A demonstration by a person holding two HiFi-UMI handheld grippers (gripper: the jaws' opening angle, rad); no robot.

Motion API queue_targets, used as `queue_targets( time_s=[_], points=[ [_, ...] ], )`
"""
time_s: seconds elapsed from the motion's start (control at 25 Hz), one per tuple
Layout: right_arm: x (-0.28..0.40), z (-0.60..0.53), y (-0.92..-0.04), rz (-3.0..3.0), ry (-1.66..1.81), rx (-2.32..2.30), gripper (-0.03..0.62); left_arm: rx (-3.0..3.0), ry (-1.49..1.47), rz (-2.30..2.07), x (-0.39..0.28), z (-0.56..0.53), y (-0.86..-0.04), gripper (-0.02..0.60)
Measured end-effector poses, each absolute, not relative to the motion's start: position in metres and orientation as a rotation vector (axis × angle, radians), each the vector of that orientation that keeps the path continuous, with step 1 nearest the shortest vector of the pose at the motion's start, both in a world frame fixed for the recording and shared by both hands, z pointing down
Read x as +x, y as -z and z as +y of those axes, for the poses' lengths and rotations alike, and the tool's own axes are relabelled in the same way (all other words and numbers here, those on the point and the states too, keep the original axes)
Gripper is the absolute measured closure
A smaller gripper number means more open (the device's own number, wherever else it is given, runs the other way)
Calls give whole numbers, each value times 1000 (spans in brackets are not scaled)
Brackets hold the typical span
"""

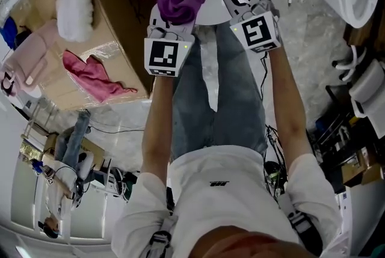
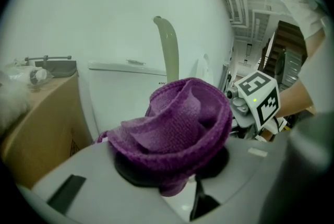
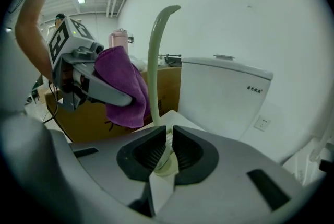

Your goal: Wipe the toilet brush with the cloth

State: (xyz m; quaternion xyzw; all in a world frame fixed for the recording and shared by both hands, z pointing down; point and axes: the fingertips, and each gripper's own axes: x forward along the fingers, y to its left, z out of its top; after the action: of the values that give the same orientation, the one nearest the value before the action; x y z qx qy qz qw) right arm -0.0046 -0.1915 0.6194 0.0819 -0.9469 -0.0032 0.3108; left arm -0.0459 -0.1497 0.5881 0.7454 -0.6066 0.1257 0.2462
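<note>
The person stands facing a white ceramic toilet tank (image 3: 224, 97) with a gripper in each hand, both held out in front at about the same height. The right gripper (image 3: 166, 152) is clenched on a pale green plastic toilet brush (image 3: 155, 61). Its two dark ribbed pads press against the lower part of the slim handle, which rises upright from the jaws and curves over at its tip.

The left gripper (image 2: 175, 168) grasps a purple knitted cloth (image 2: 177, 118), bunched into a loose roll that spills over the jaws and hides most of the pads. From the right gripper view the cloth hangs just beside the brush handle, on its left. I cannot tell whether the two actually touch. From the left gripper view the handle stands behind the cloth, in front of the tank.

To the person's left is a brown cardboard box (image 1: 114, 22) with clear wrap on top. A crumpled pink rag (image 1: 96, 77) and a white fluffy pad (image 1: 74, 3) lie on it, well apart from both grippers.
</note>
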Motion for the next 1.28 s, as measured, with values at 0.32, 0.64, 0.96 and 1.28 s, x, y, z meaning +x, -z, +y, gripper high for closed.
queue_targets(
  time_s=[0.32,0.64,0.96,1.28],
  points=[
    [-9,-193,-664,-2416,124,112,539,2042,-336,-1651,-39,-159,-612,423],
    [-18,-191,-693,-2381,218,4,499,2074,-324,-1653,-37,-176,-624,392],
    [-30,-193,-705,-2366,255,-71,490,2126,-295,-1650,-33,-199,-624,357],
    [-32,-192,-712,-2385,280,-126,491,2145,-323,-1620,-24,-214,-643,357]
  ],
)
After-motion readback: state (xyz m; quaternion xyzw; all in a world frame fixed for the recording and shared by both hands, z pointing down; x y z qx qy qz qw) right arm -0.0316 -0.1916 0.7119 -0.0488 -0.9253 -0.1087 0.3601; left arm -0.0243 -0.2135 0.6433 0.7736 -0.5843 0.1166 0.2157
